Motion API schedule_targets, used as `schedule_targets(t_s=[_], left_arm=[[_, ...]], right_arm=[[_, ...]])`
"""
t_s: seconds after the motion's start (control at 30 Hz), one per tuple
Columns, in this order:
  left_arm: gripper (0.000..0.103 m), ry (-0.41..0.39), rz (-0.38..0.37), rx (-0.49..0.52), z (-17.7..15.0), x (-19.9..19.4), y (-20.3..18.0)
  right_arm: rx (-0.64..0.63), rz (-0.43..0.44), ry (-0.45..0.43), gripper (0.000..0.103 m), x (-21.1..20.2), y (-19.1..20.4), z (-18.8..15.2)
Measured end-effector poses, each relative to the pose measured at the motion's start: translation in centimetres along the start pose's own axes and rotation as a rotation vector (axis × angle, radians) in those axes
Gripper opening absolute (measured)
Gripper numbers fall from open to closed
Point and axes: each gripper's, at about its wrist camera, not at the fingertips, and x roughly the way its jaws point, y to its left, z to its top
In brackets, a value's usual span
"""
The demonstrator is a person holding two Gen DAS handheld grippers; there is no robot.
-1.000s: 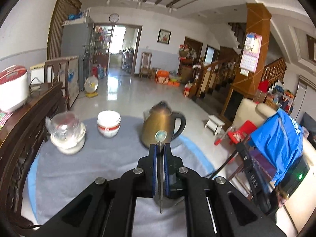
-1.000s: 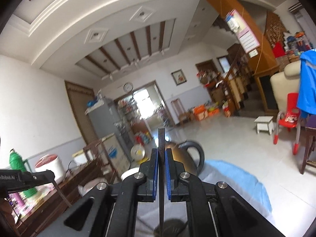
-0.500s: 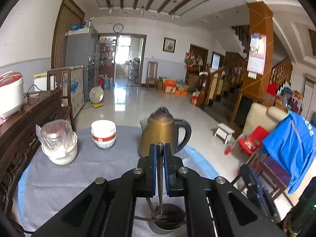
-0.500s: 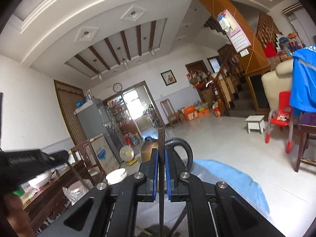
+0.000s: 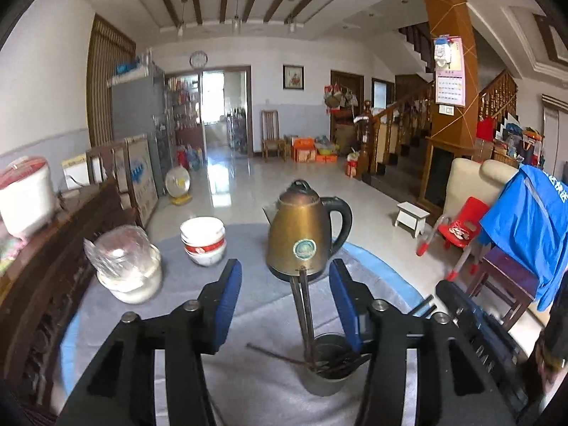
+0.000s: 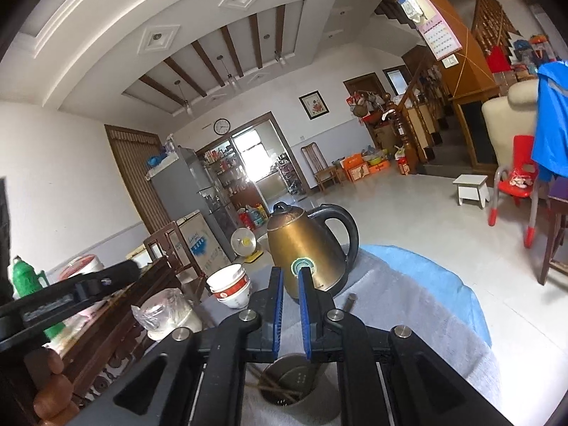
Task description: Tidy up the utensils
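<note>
**Desk:** What stands nearest, and how many?

**Photographer:** One metal holder [image 5: 326, 365] on the grey cloth [image 5: 266, 284], right under both tools. Two dark handles [image 5: 301, 301] rise from it side by side, long axes near upright with their ends pointing at the ceiling. One thin stick [image 5: 269, 353] leans low over the rim, pointing left. How many more lie inside, I cannot tell.

**Desk:** And the grippers?

**Photographer:** Two. The left gripper [image 5: 285, 301] has its jaws about half spread and opening. The two handles stand between the blue pads, nearer the right-hand one and touching neither. The right gripper [image 6: 291, 305] has its pads barely parted, with nothing between them. One flat-ended handle [image 6: 350, 301] sticks up just beside it.

**Desk:** Behind that?

**Photographer:** One bronze kettle [image 5: 301, 234], handle to the right. To its left are one stack of white bowls [image 5: 203, 241] and one bagged tub [image 5: 127, 269].
</note>
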Motion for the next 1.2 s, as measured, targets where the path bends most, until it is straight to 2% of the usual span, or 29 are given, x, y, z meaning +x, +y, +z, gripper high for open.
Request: schedule_targets(t_s=[0.07, 0.17, 0.27, 0.3, 0.33, 0.4, 0.57, 0.63, 1.0, 1.2], left_arm=[[0.065, -0.004, 0.022, 0.014, -0.6, -1.6, 0.4], [0.069, 0.02, 0.02, 0.01, -2.0, -3.2, 1.2], [0.073, 0.071, 0.01, -0.008, -3.9, -3.9, 2.0], [0.073, 0.095, 0.008, -0.014, -4.7, -4.0, 2.1], [0.073, 0.123, 0.007, -0.015, -5.7, -4.1, 2.2], [0.073, 0.172, 0.008, -0.011, -7.3, -3.9, 2.2], [0.073, 0.289, 0.032, -0.037, -10.8, -3.5, 2.6], [0.073, 0.299, 0.06, -0.038, -11.5, -4.1, 2.8], [0.078, 0.249, 0.278, 0.036, -12.6, -8.7, 4.4], [0.084, 0.217, 0.356, 0.054, -13.1, -11.2, 5.2]], right_arm=[[0.013, 0.0, -0.011, 0.011, -1.2, -0.3, 0.1], [0.032, 0.003, -0.018, 0.011, -2.8, -0.9, 0.0], [0.032, 0.006, -0.004, 0.019, -4.1, -1.1, -0.5], [0.034, 0.005, 0.003, 0.028, -4.3, -1.2, -0.8], [0.038, 0.01, 0.011, 0.043, -4.6, -1.3, -1.1], [0.049, 0.018, 0.02, 0.066, -5.4, -1.5, -2.0], [0.015, 0.004, 0.065, 0.064, -6.6, -1.0, -4.0], [-0.012, -0.004, 0.077, 0.064, -7.2, -0.4, -4.8], [-0.101, 0.019, 0.144, 0.065, -10.8, 2.5, -7.2], [-0.139, 0.06, 0.172, 0.065, -12.1, 5.0, -8.4]])
